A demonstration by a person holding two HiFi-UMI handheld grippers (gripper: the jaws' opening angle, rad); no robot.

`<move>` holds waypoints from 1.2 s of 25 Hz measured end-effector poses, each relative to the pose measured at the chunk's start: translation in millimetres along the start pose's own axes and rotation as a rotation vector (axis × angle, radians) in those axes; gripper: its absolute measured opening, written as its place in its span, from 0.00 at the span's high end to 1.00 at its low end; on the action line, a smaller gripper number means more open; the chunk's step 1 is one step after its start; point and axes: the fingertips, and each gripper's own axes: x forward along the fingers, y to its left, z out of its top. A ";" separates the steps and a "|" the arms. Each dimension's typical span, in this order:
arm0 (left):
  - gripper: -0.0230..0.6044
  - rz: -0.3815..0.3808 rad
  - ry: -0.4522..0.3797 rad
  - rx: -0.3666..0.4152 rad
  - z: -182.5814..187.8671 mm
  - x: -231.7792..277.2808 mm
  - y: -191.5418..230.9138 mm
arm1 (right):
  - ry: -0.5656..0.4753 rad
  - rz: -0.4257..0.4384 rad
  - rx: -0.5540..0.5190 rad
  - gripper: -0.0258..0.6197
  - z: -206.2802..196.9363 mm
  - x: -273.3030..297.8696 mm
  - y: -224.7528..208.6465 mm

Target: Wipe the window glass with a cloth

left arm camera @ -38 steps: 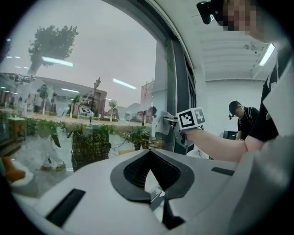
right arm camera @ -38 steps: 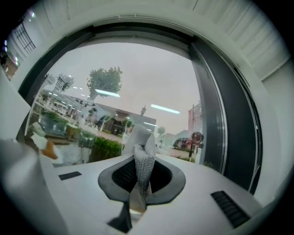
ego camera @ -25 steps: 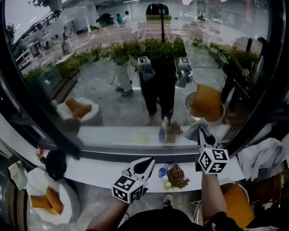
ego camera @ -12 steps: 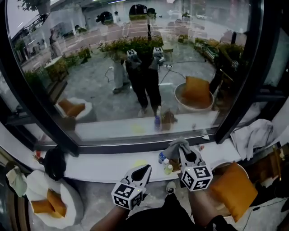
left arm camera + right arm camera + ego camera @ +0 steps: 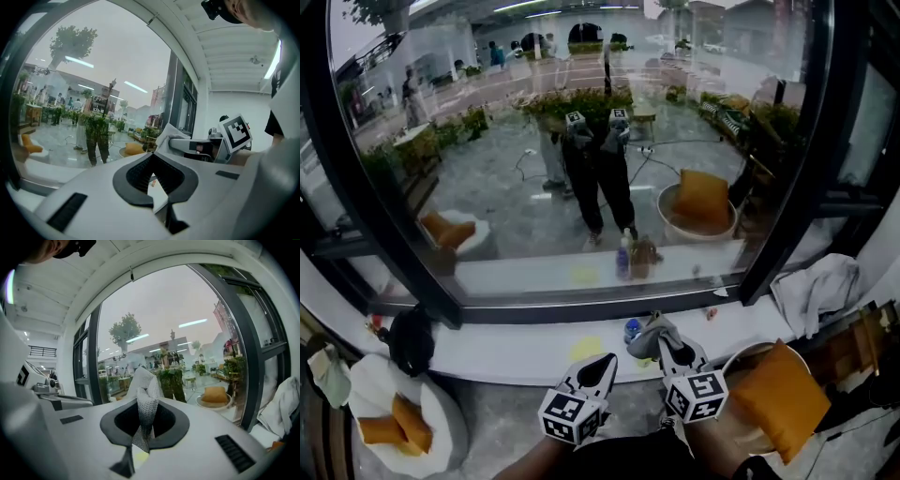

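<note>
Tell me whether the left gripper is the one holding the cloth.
No: the left gripper has its jaws together with nothing between them, while the cloth is pinched in the right gripper.

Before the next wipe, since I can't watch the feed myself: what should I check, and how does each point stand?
1. Cloth clamped in the tongs of the right gripper: ok.
2. Cloth against the window glass: not ok; it is down by the sill.
3. Left gripper empty, tongs shut: ok.
4. Way up to the glass clear: not ok; a bottle stands right beside the cloth.
5. Smears left on the glass: cannot tell; reflections cover it.
</note>
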 end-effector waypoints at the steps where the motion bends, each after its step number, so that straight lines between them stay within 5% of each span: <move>1: 0.95 0.001 -0.003 0.005 -0.8 -0.1 -2.4 | -0.005 -0.002 -0.002 0.90 0.8 -2.9 -0.4; 30: 0.95 0.034 0.002 -0.018 -12.9 -12.4 7.2 | 0.015 0.025 -0.007 0.90 -10.3 -4.1 16.2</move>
